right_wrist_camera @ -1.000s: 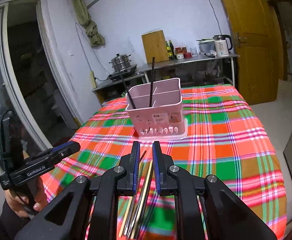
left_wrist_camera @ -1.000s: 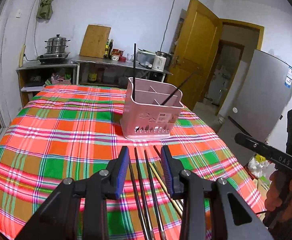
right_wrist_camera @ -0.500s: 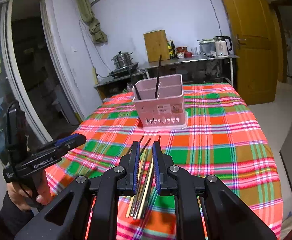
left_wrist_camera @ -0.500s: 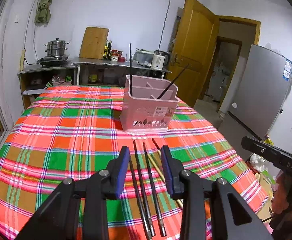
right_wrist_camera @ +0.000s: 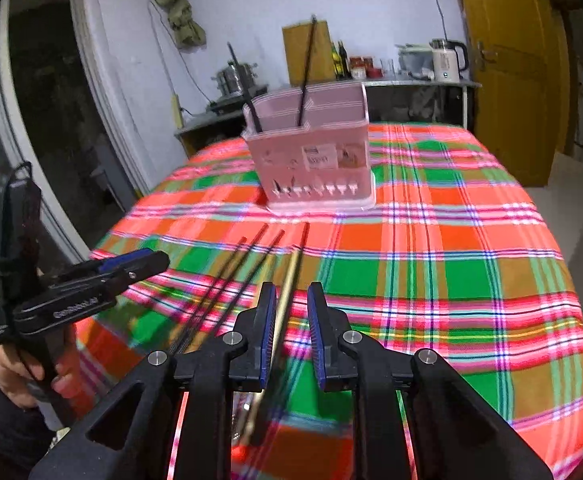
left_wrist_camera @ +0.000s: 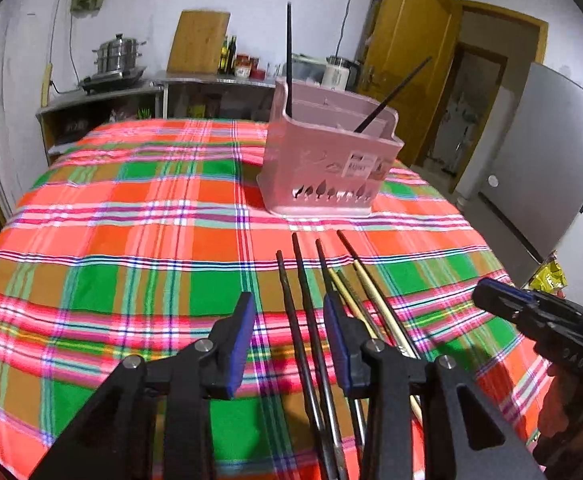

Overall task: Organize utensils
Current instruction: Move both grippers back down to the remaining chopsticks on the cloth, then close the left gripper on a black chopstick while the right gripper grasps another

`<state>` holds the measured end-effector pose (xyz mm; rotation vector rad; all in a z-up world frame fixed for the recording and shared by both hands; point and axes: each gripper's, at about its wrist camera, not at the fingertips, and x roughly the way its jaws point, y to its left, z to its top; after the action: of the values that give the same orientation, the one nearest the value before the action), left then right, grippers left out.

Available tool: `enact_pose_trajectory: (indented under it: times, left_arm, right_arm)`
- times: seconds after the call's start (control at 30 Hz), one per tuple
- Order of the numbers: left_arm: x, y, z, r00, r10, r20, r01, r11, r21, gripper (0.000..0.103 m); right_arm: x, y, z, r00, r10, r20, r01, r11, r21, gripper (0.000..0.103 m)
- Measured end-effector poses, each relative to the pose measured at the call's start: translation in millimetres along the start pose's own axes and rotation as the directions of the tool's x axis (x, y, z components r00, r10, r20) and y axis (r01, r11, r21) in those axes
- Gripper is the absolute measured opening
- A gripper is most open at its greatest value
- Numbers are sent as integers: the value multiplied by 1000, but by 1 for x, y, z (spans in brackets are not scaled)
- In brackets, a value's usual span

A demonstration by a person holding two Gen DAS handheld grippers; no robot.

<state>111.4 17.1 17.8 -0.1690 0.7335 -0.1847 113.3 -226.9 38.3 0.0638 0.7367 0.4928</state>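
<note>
A pink utensil caddy (left_wrist_camera: 327,160) (right_wrist_camera: 315,160) stands on the plaid tablecloth (left_wrist_camera: 131,240), with two black chopsticks (left_wrist_camera: 288,60) upright in it. Several loose chopsticks lie in front of it: dark ones (left_wrist_camera: 303,280) (right_wrist_camera: 227,276) and pale wooden ones (left_wrist_camera: 375,298) (right_wrist_camera: 285,300). My left gripper (left_wrist_camera: 291,332) hovers low over the dark chopsticks. Its jaws are opening, two dark sticks lie on the cloth between them, and the pads touch neither. My right gripper (right_wrist_camera: 291,328) is low over a wooden chopstick, its jaws also opening and the pads clear of it.
A counter at the back wall carries a steamer pot (left_wrist_camera: 117,54), a cutting board (left_wrist_camera: 199,42), bottles and a kettle (right_wrist_camera: 447,60). A yellow door (left_wrist_camera: 403,64) and a grey fridge (left_wrist_camera: 543,160) stand to the right. The table's rounded edge drops off near both grippers.
Both grippers have sunk toward the table and tilted down onto the loose chopsticks. The right jaws have visibly widened. The caddy and its chopsticks have not moved.
</note>
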Motion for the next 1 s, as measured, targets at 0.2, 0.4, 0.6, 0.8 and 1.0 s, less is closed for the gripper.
enact_pose_trajectory:
  times: [0.2, 0.4, 0.6, 0.8, 1.0]
  left_arm:
    - [33, 0, 2, 997, 16, -73, -16, 1000, -1, 37]
    - [53, 0, 0, 992, 23, -120, -24, 1000, -5, 37]
    - [58, -2, 0, 990, 46, -132, -46, 999, 9, 37]
    - [61, -6, 2, 986, 101, -134, -96, 994, 43, 36]
    - [59, 7, 3, 985, 107, -133, -109, 994, -7, 22]
  right_arm:
    - [41, -6, 4, 997, 2, -76, -2, 1000, -6, 16]
    - [70, -6, 7, 991, -6, -134, 3, 1000, -24, 16]
    - [88, -6, 8, 985, -7, -172, 2, 1000, -26, 16]
    - [96, -2, 12, 983, -16, -183, 9, 999, -39, 16]
    - [90, -17, 10, 983, -32, -180, 32, 999, 1, 16]
